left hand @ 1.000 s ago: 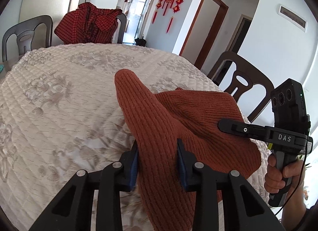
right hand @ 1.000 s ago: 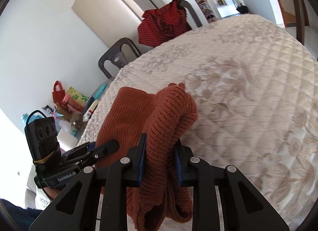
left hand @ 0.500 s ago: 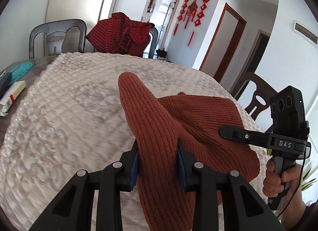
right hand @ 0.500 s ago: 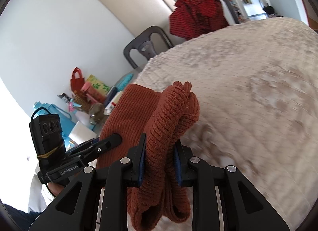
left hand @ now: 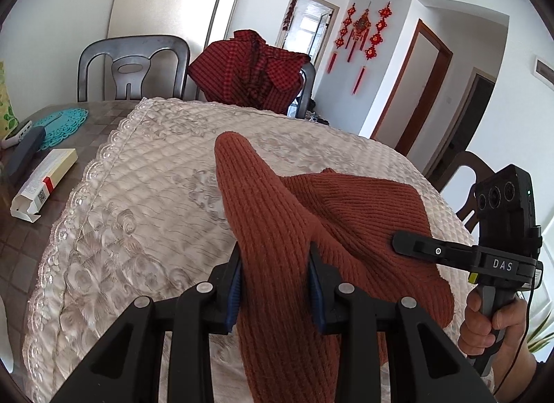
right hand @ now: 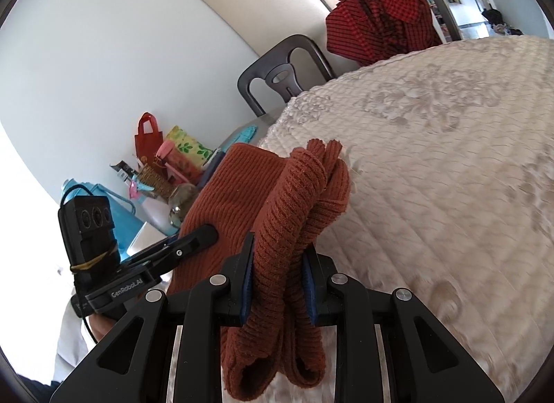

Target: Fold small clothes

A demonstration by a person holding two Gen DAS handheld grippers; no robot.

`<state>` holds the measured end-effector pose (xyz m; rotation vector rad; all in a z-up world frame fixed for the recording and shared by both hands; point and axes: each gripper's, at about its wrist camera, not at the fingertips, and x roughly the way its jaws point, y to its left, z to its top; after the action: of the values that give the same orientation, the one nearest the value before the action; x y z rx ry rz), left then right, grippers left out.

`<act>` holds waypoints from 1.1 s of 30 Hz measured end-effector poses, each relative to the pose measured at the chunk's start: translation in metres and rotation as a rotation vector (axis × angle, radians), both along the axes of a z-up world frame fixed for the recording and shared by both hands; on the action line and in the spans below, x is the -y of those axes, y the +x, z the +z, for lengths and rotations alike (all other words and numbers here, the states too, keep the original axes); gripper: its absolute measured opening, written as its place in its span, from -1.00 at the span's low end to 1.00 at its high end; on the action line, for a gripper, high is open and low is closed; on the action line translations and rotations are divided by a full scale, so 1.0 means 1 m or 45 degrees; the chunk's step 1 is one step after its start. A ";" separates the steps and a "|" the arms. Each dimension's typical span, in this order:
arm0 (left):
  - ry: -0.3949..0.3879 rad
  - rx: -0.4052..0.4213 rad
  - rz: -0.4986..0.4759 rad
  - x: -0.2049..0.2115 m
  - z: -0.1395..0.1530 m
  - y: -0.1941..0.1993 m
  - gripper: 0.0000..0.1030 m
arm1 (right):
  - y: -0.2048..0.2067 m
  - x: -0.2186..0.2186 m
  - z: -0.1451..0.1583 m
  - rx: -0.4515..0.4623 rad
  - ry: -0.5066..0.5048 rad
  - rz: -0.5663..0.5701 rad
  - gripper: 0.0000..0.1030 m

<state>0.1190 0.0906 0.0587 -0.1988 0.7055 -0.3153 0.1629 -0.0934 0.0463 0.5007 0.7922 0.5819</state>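
A rust-brown knitted garment point(left hand: 353, 216) is held up above the quilted cream tablecloth point(left hand: 145, 188). My left gripper point(left hand: 275, 285) is shut on a bunched fold of it that stands up between the blue pads. My right gripper point(right hand: 278, 281) is shut on another bunched edge of the same garment point(right hand: 239, 202), which hangs down below the jaws. In the left wrist view the right gripper point(left hand: 412, 243) shows at the right, clamped on the cloth. In the right wrist view the left gripper point(right hand: 197, 240) shows at the left, also on the cloth.
A red checked garment point(left hand: 252, 70) hangs over a chair at the far side. A dark chair point(left hand: 131, 67) stands beside it. A white box point(left hand: 45, 181), a teal mat point(left hand: 62, 122) and bags and clutter point(right hand: 166, 164) lie on the table's left part. Another chair point(left hand: 464, 174) stands at the right.
Both grippers, still holding the garment, have swung left across the table; the left edge of the tablecloth and the clutter beside it have come into view.
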 end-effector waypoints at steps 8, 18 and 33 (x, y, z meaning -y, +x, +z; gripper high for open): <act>0.017 -0.103 0.049 -0.012 -0.040 0.021 -0.20 | 0.033 0.000 -0.040 -0.141 -0.037 -0.027 -0.48; 0.123 0.013 0.135 -0.010 -0.014 -0.023 -0.19 | 0.005 0.010 -0.010 -0.031 -0.208 -0.069 -0.45; 0.171 -0.087 0.028 0.017 -0.038 -0.039 -0.19 | -0.028 -0.025 -0.030 0.046 -0.566 0.122 -0.53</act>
<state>0.0798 0.0735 0.0208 -0.0902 0.7891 -0.2403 0.1353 -0.0685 0.0162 0.0440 0.8838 0.4819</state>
